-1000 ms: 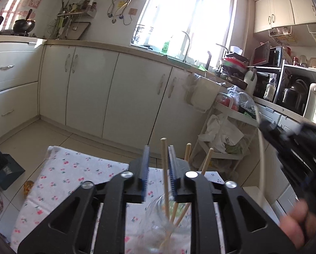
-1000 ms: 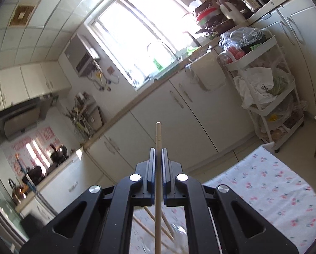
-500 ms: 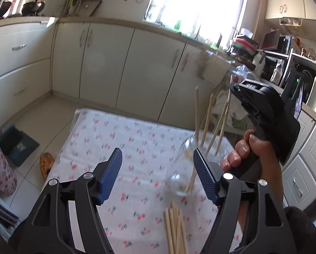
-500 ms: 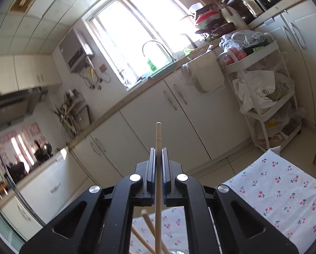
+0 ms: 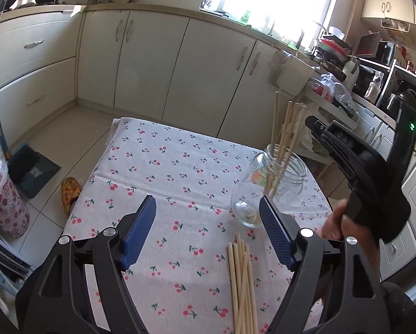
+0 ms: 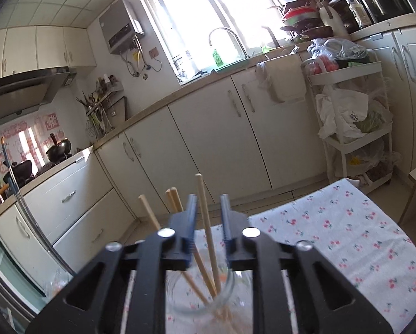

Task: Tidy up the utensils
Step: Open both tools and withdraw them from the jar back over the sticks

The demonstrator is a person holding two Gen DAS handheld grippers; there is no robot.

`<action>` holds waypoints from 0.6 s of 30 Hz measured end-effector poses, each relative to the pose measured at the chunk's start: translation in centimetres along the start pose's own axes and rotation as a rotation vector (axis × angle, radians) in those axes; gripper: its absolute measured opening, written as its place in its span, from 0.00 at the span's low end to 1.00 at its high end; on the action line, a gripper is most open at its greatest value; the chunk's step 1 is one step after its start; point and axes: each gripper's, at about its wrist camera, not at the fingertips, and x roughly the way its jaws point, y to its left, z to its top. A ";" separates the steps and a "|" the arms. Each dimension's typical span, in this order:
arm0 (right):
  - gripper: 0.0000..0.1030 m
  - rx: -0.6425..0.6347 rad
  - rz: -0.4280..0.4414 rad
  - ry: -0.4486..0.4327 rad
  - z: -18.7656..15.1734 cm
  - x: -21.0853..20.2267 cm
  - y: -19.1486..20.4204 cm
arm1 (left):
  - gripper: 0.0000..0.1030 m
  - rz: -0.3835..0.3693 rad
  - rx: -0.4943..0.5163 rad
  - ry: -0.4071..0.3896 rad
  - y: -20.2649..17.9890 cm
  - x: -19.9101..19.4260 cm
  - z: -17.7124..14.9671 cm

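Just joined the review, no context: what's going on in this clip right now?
A person with a handheld gripper in each hand is sorting chopsticks into a glass jar on a cherry-print tablecloth. The right gripper sits over the jar with its jaws opening around one chopstick that already stands in the jar, apparently just let go. The left gripper is opening too, with nothing between its jaws, above the loose chopsticks lying on the cloth.

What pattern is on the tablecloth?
Small red cherries on white tablecloth; clearest in the left wrist view.
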 end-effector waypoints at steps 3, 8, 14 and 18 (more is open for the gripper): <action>0.22 -0.013 0.000 0.021 -0.3 -2.2 0.1 | 0.72 0.014 0.020 -0.004 -0.5 -1.2 -0.3; 0.42 -0.049 -0.048 0.129 -2.2 -6.8 0.2 | 0.77 0.062 0.054 0.021 -1.2 -3.3 -0.9; 0.48 -0.094 -0.125 0.297 -6.3 -11.4 0.0 | 0.78 0.110 0.082 0.066 -1.4 -5.6 -2.2; 0.49 -0.089 -0.151 0.363 -8.3 -13.4 -0.3 | 0.80 0.125 0.107 0.073 -1.5 -7.2 -2.8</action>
